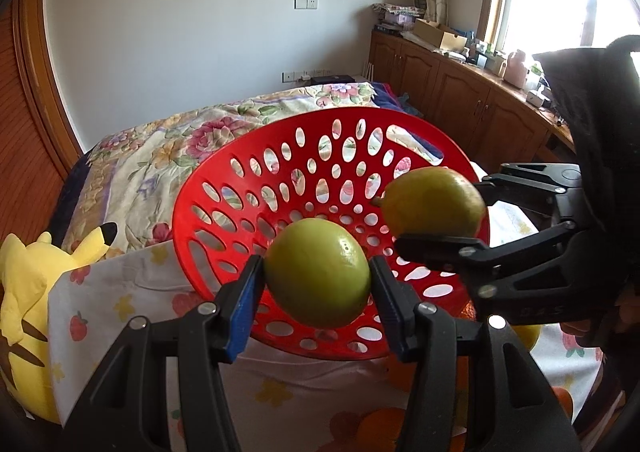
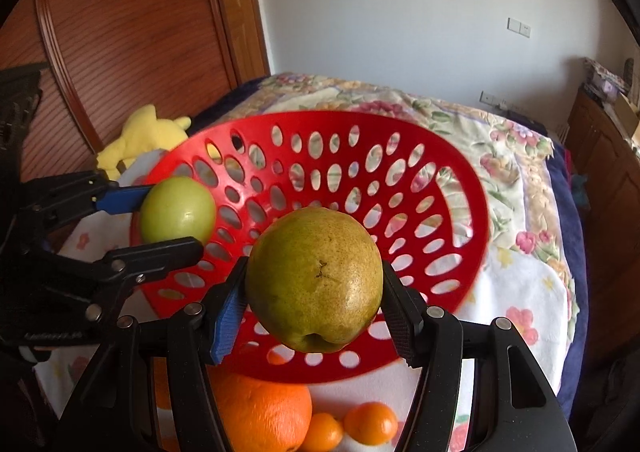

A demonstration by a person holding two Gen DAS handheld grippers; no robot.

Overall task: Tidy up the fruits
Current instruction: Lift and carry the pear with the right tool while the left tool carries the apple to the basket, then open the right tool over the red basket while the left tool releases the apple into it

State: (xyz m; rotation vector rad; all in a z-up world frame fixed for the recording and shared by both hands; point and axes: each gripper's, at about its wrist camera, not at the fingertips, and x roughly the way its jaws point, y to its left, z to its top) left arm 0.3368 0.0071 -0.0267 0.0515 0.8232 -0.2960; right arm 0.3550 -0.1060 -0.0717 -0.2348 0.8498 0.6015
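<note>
Red basket (image 1: 224, 208) with oval holes sits on a fruit-print cloth (image 1: 132, 292) spread on the bed (image 1: 160, 148), and it looks tipped, with its open side facing both cameras. Left gripper (image 1: 316, 284) is clamped on a green apple (image 1: 316, 272), blue pads pressed against both sides of the fruit, held in the air in front of the basket's near rim. From the right wrist view the same apple (image 2: 178, 210) shows at the basket's left edge between the left gripper (image 2: 160, 216) fingers. Right gripper (image 2: 314, 304) is closed on a green-yellow pear (image 2: 314, 280), speckled skin, blossom end toward the camera, held in front of the basket's (image 2: 460, 188) lower middle. In the left wrist view the pear (image 1: 434, 202) hangs over the basket's right side, with the right gripper (image 1: 440, 212) reaching in from the right; one finger is clear below the pear, the other is partly hidden behind it. On the cloth just below the basket's near rim: one big orange (image 2: 260, 408) and two small tangerines (image 2: 370, 422) next to it, touching or nearly so. Yellow plush toy (image 1: 28, 292) lies left of the basket at the bed edge. Wooden cabinets (image 1: 452, 88) run along the wall right of the basket, under a window.
</note>
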